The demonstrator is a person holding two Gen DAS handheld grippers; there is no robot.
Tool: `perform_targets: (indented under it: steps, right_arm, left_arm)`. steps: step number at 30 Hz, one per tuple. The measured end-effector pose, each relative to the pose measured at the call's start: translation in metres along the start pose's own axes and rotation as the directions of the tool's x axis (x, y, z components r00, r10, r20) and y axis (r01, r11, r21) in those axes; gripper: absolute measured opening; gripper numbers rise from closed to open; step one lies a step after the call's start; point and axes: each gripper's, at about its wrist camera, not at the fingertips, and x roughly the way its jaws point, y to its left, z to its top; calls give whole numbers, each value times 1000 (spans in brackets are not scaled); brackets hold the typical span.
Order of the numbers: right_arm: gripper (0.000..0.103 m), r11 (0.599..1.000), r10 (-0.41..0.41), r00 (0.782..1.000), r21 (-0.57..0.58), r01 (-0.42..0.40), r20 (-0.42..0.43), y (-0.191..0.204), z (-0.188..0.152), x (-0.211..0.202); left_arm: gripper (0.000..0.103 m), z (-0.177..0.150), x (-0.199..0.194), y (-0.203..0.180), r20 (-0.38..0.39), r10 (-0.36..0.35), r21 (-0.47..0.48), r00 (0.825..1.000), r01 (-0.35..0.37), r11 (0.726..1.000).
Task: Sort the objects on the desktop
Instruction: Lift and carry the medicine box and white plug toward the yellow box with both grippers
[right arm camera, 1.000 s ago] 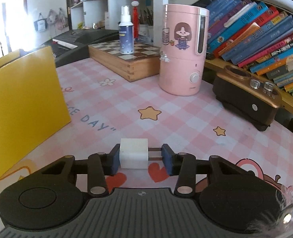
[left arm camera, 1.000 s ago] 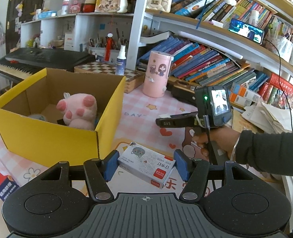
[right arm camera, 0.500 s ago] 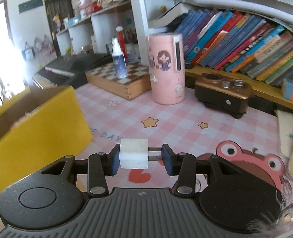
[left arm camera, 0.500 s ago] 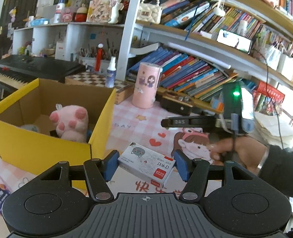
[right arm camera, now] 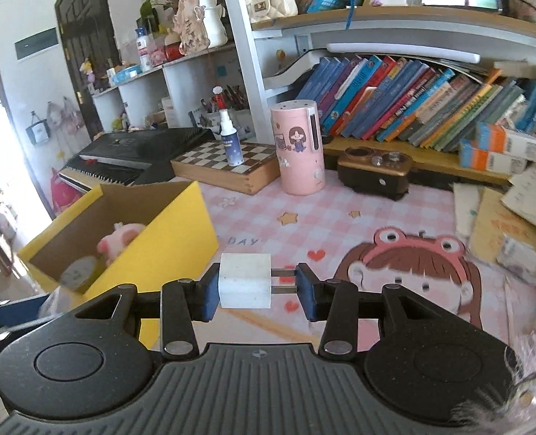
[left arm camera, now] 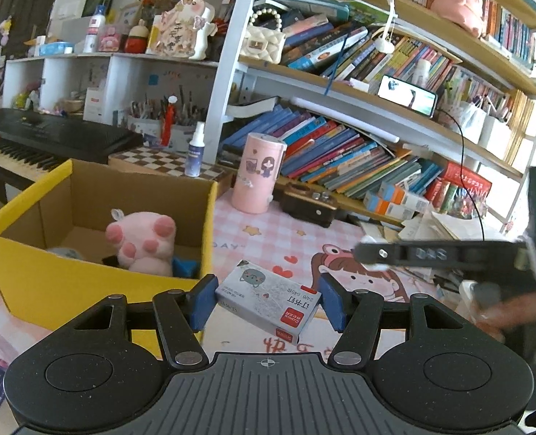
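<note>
Left gripper [left arm camera: 266, 302]: we are holding it part open, its blue pads clamping a small staple box [left arm camera: 268, 299] by its two ends.
Staple box: we are carrying it clear of the pink mat [left arm camera: 268, 235], just right of the yellow box's [left arm camera: 50, 282] near corner; its long axis is running across from pad to pad, tilted so the red end is sitting lower and to the right, printed face up.
Right gripper [right arm camera: 257, 290]: we are keeping it nearly closed, pinching a white charger [right arm camera: 245, 285] lengthwise.
Charger: its white body is pressing the left pad and its two metal prongs are pointing right into the other pad, so its long axis is lying level across the jaws; we are holding it above the mat, just right of the yellow box's wall.
Yellow box: it is standing open at the mat's left, with a pink plush [left arm camera: 142, 241] lying inside, paws up.
Right hand [left arm camera: 514, 311]: in the left camera it is showing blurred at the right edge, gripping the tool's handle.
Back of desk: a pink humidifier [right arm camera: 298, 148], a chessboard [right arm camera: 228, 168] with a spray bottle [right arm camera: 229, 137] standing on it, and a brown device [right arm camera: 376, 174] are sitting well behind both held things.
</note>
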Motion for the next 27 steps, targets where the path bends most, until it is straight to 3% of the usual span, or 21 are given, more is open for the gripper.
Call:
perform_targets:
  steps: [12, 27]
  right_arm:
    - [40, 999, -49, 996, 19, 50, -74, 73, -41, -29]
    - [40, 1000, 7, 986, 18, -4, -164, 160, -88, -38]
  left_arm:
    - [61, -13, -29, 51, -41, -31, -23, 999, 30, 999]
    - [61, -39, -84, 99, -88, 17, 4, 996, -16, 1000]
